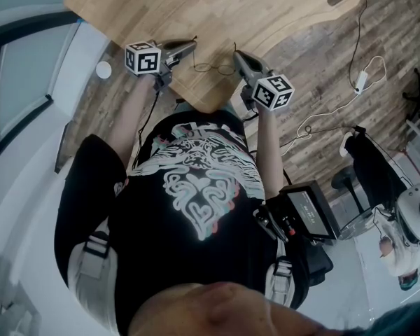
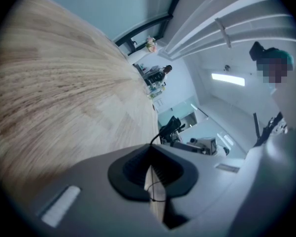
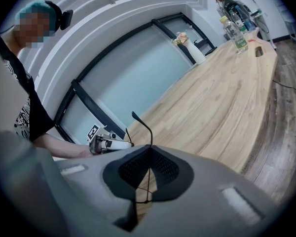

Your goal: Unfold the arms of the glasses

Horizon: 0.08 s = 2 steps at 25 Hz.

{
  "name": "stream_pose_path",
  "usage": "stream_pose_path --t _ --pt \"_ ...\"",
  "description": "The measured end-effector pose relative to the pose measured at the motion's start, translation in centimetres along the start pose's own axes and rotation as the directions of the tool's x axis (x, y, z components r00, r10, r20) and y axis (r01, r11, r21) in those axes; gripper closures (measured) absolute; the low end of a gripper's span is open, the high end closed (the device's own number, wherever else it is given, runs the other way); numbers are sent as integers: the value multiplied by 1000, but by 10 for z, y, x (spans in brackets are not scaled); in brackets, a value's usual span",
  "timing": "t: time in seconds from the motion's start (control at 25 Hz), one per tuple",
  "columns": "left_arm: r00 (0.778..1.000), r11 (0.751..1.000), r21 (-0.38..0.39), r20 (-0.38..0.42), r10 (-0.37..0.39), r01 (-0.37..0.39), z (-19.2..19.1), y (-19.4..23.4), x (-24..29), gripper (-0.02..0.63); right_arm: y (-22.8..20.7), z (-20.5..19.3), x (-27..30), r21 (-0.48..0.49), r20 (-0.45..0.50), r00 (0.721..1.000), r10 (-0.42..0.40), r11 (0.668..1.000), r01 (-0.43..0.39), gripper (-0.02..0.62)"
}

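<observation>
Thin wire-framed glasses (image 1: 213,67) hang just above the near edge of the wooden table (image 1: 266,12), lenses toward me, held between both grippers. My left gripper (image 1: 190,46) is shut on one arm. In the left gripper view that arm (image 2: 163,131) sticks out past the closed dark pads (image 2: 133,172), and the gripper (image 2: 150,154) shows no gap. My right gripper (image 1: 238,54) is shut on the other arm. That thin black arm (image 3: 140,120) rises from the closed gripper (image 3: 149,152) in the right gripper view. The left gripper (image 3: 106,143) shows beyond it.
The table runs long, with bottles (image 3: 235,31) and a flower vase (image 3: 187,46) at its far end. On the wood floor lie a white cable with a charger (image 1: 360,82) and a small white round object (image 1: 104,69). A black device (image 1: 308,212) hangs at my waist.
</observation>
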<state>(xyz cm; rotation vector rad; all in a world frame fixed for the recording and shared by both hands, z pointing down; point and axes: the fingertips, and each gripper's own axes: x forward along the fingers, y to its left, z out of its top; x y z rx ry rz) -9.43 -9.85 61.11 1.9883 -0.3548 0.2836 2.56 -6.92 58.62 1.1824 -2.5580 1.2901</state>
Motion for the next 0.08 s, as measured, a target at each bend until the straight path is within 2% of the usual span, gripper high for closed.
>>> stream_pose_path --t 0.08 --pt "1000 1000 5 -1 -2 2 1 -1 2 617 -2 0 0 0 -1 1000 2 1000 -2 595"
